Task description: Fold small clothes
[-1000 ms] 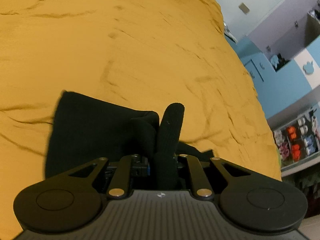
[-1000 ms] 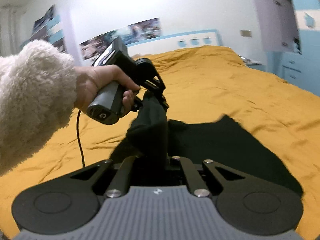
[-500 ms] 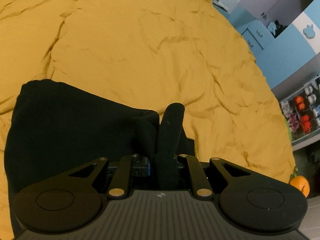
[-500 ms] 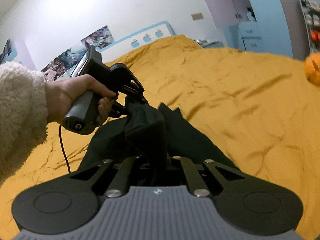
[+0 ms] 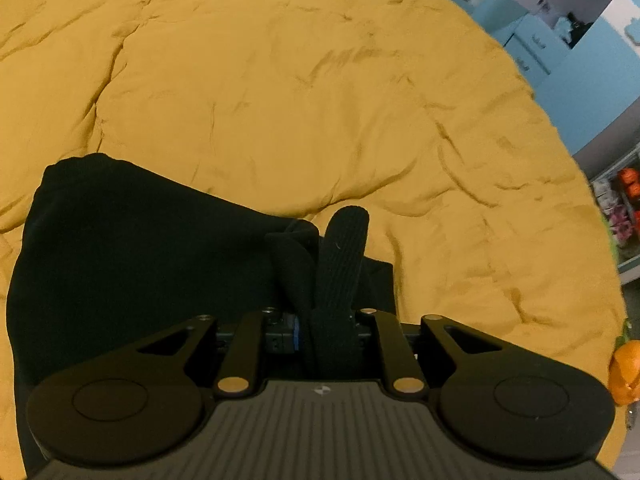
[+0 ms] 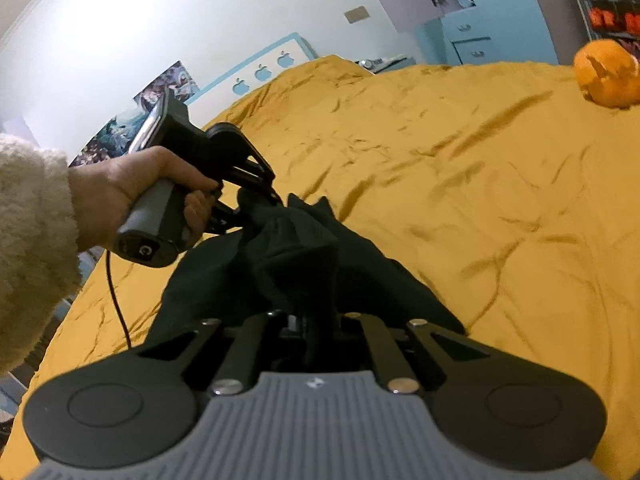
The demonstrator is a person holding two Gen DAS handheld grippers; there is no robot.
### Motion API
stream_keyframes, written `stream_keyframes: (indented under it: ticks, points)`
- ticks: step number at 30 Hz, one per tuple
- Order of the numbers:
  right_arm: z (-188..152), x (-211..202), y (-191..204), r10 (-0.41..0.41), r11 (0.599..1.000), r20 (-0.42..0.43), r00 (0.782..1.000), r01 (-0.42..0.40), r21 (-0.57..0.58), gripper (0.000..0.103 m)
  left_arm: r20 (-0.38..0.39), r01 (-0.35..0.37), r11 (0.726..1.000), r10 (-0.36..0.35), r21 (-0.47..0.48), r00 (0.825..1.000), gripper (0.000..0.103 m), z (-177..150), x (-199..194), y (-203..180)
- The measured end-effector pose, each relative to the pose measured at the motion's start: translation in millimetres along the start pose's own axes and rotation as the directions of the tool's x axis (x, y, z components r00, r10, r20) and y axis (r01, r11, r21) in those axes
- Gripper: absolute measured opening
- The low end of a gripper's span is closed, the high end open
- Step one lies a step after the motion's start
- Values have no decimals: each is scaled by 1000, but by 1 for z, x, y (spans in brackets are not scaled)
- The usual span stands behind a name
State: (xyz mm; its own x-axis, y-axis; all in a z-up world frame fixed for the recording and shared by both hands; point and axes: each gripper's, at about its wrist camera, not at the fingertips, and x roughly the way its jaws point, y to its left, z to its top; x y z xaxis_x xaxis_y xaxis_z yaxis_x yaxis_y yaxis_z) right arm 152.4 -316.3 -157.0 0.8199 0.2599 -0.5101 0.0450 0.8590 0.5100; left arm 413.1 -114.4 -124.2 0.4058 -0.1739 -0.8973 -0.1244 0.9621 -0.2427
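garment (image 5: pixel 132 248) on bedspread (image 5: pixel 320 100) | pumpkin (image 6: pixel 608 74) far right, well apart from garment

Left tongs (image 5: pixel 320 240) loosening on bunched black garment (image 5: pixel 132 248), yellow bedspread (image 5: pixel 300 100) beneath

A white "C" on the left gripper's handle base (image 6: pixel 146 250).

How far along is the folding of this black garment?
Done: the black garment looks doubled over, mostly lying on the mustard bedspread. In hand: the left tool and right tool each have a bunched edge between their fingers, the jaws having just been opening. Left: letting go, then probably another fold and smoothing. No other clothes are visible.
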Motion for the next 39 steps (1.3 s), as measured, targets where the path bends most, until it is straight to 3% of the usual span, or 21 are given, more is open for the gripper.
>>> stream_keyframes:
  ticks: [2,5,8,12,17,20,23,26,29,33,35,38,39]
  points:
    - [0,1,-6,-33,999,2,999,33,12,28,-13,-29,1000,29,-4,1000,23,4,0,-7]
    - [5,-4,-17,-27,999,5,1000,27,40,30,-8,-52,997,52,57,999,29,12,-12,-19]
    - [8,-14,-18,-61,998,19,998,60,30,27,70,53,997,-57,58,996,30,20,-46,-19]
    - [15,-31,-19,-119,993,48,992,119,3,31,150,204,976,-214,78,965,30,16,-100,-3]
    - [44,-53,-32,-91,994,125,988,97,-49,32,218,249,950,-288,190,932,35,-43,-159,48]
    - [72,-41,-35,3,993,149,989,15,-120,32,230,286,940,-325,187,918,40,-101,-183,91]
    - [96,-12,-23,120,967,179,977,-74,-243,32,244,275,949,-305,151,921,41,-155,-194,126]
    - [116,36,-4,219,922,57,974,-187,-340,32,264,228,970,-242,84,934,41,-197,-194,157]
    - [134,92,11,236,924,-80,968,-249,-291,37,236,271,962,-253,-45,938,41,-220,-179,187]
    - [144,153,24,162,944,-199,966,-210,-254,44,220,336,928,-298,-161,929,41,-231,-161,209]
    - [145,175,28,128,954,-238,963,-186,-236,44,208,381,905,-342,-191,916,41,-230,-153,217]
    - [144,196,26,114,961,-301,947,-182,-209,44,176,412,885,-380,-218,908,47,-227,-139,222]
    - [142,200,27,103,962,-311,945,-174,-210,38,160,421,879,-393,-223,905,48,-225,-134,224]
